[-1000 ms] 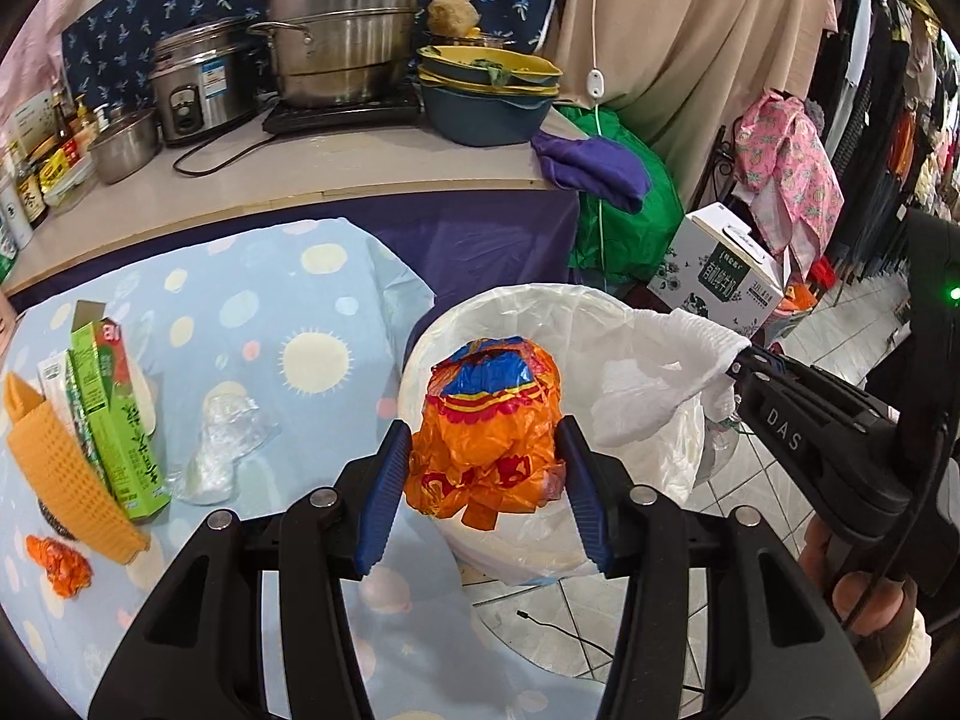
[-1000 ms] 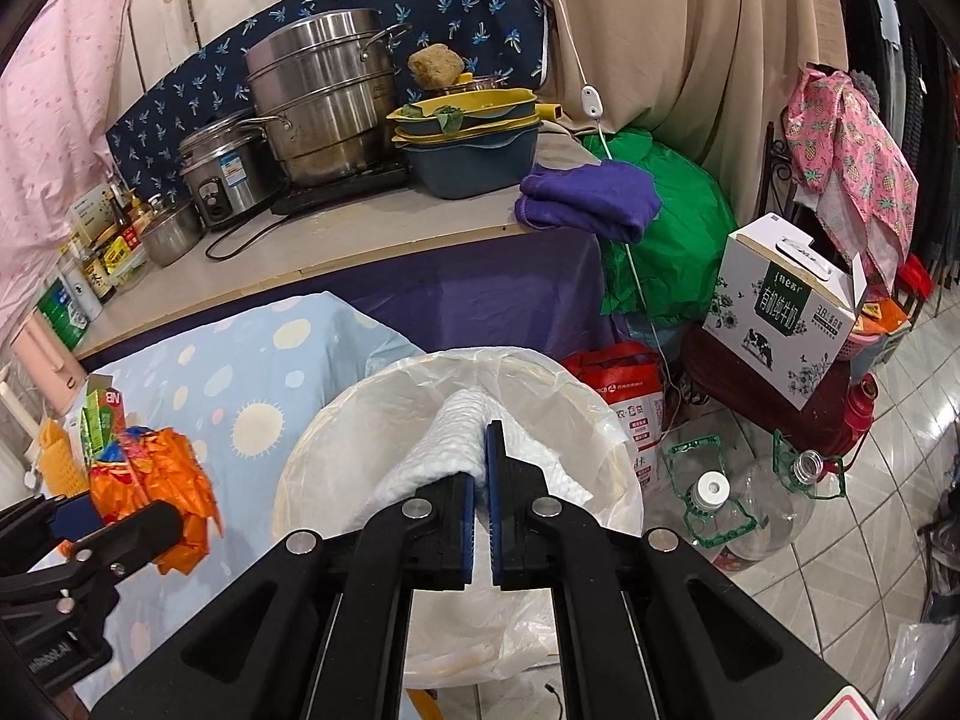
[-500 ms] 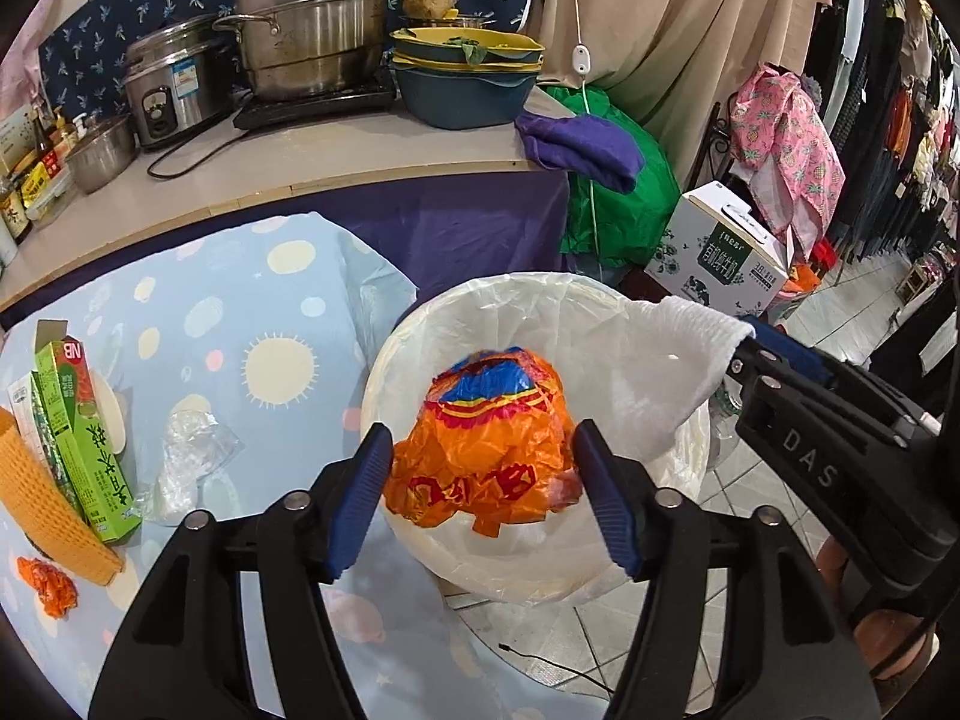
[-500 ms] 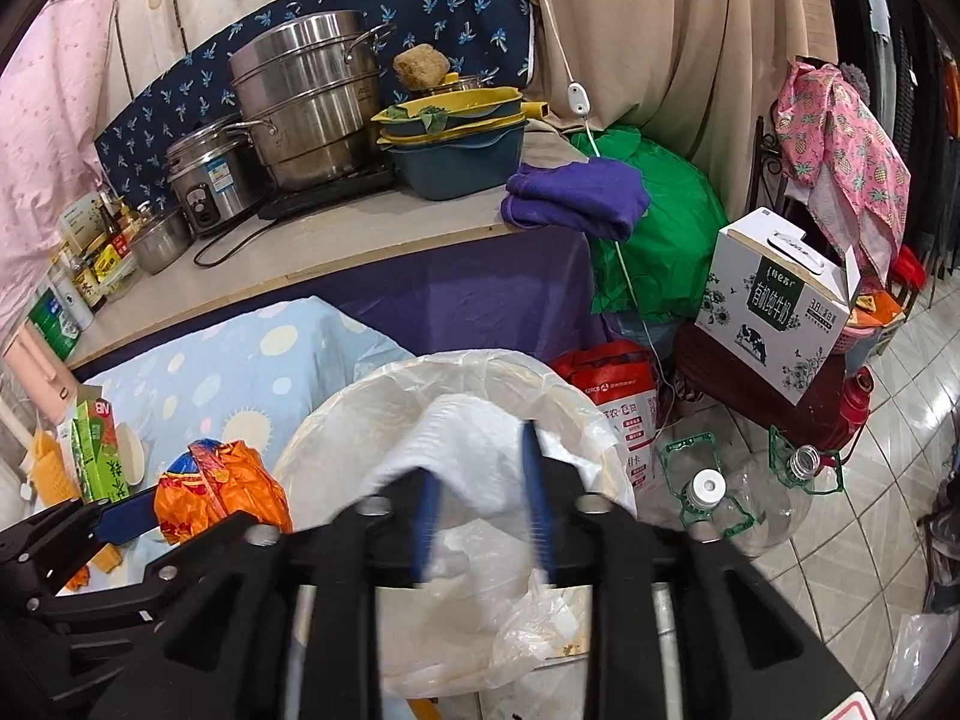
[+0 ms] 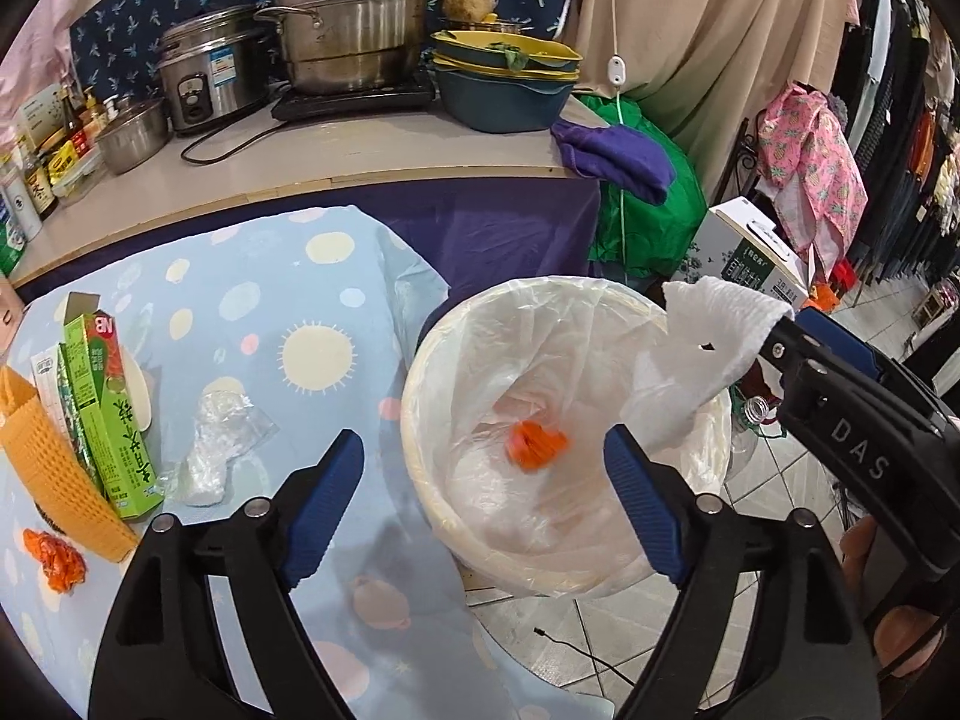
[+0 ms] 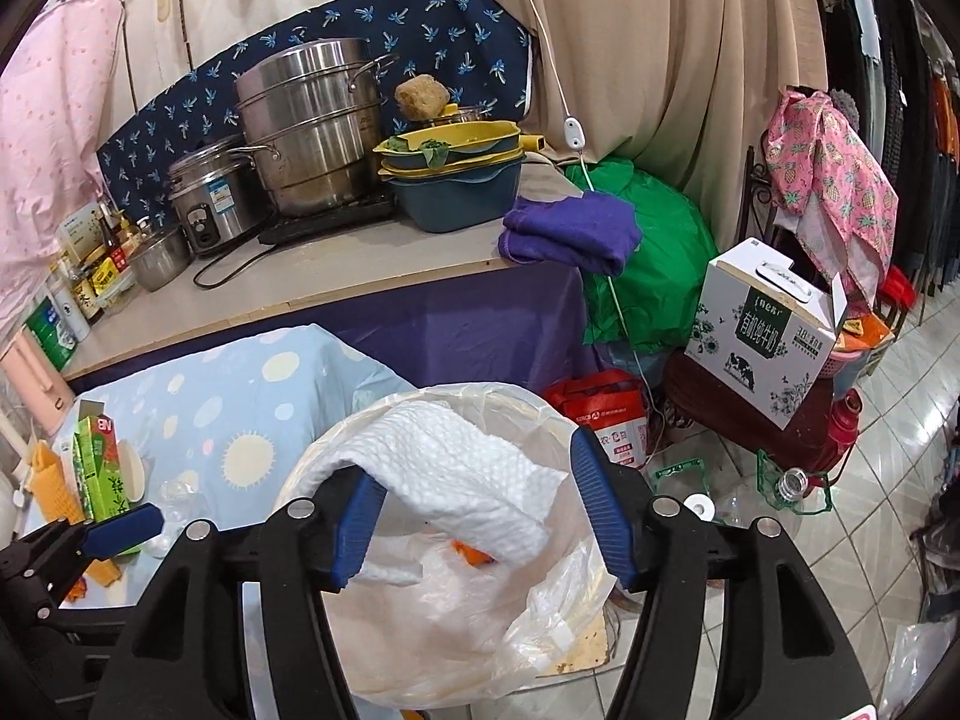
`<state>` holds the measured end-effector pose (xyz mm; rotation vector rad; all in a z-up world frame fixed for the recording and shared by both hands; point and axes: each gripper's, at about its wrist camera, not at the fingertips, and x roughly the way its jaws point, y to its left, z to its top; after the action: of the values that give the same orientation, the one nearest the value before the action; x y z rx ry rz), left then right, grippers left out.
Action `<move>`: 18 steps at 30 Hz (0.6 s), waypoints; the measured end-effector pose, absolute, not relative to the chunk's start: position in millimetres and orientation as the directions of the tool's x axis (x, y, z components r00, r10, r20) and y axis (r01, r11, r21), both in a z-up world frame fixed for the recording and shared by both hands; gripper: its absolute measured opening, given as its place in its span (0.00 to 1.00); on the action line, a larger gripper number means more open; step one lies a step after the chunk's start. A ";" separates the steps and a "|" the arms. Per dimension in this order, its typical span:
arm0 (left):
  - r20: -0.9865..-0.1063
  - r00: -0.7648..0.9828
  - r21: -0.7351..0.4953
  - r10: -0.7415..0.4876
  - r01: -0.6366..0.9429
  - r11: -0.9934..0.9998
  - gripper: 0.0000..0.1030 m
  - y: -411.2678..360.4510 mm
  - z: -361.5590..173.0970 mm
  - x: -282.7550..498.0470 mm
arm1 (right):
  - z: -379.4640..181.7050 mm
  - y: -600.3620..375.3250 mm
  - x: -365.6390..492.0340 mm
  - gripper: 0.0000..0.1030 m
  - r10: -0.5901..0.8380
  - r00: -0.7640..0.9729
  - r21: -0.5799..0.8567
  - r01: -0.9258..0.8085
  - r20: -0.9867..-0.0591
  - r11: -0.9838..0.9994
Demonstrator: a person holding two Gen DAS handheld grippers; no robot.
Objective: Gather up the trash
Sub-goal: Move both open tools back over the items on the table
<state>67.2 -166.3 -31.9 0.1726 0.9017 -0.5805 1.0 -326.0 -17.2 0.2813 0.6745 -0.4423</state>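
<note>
Both claws are hovering over the bin (image 5: 420,480) so whatever they let go drops straight into the liner (image 5: 540,360), no toss needed.

Left gripper (image 5: 486,498): jaws spreading wide, still opening, nothing btwn the pads. The orange wrapper (image 5: 534,444) is lying down in the bag bottom, just ahead of the claw and below it, blurred, prob. mid-fall or just landed.

Right gripper (image 6: 477,504): jaws also opening. The white paper towel (image 6: 456,480) is draping over its left finger and sagging across the gap w/ the right pad clear of it, so it's hanging there, not pinched. Bin mouth is directly under it, so it should slide in; it could snag on that finger tho.

Still to collect, judging by the table (image 5: 336,276): all left of the left claw: crumpled clear plastic (image 5: 222,450) nearest, then green carton (image 5: 108,414), orange mesh sleeve (image 5: 48,468), and a small orange scrap (image 5: 57,558) near the table's front edge.

Surface: blue cloth w/ sun and dot print, bin standing at its right edge on a tiled floor. Beyond the claws: a counter w/ steamer pots (image 6: 306,126), rice cooker (image 6: 210,192), stacked basins (image 6: 456,174), purple cloth (image 6: 570,234). Right of the right claw: milk box (image 6: 768,324), empty bottles on the floor, clothes rack.
</note>
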 end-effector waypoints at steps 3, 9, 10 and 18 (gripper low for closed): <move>-0.779 0.485 -0.101 -0.397 0.529 0.843 0.77 -158.2 -30.6 67.2 | -23.8 -325.4 5.9 0.64 -0.307 0.667 0.083 0.485 -0.679 0.871; -0.780 0.497 -0.101 -0.380 0.500 0.860 0.78 -138.8 -29.9 66.0 | -61.3 -321.5 13.5 0.67 -0.304 0.532 0.000 0.496 -0.791 0.868; -0.782 0.496 -0.103 -0.377 0.494 0.863 0.78 -135.0 -30.5 65.8 | -66.2 -320.1 11.3 0.67 -0.300 0.517 -0.007 0.494 -0.801 0.869; -0.792 0.492 -0.134 -0.361 0.437 0.890 0.78 -98.8 -35.5 64.0 | -109.4 -301.1 -12.4 0.67 -0.274 0.378 -0.071 0.470 -0.884 0.880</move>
<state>64.0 -98.8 -35.5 0.0888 0.9388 -0.4848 -12.4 -301.1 -109.4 0.2050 1.0840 -0.4796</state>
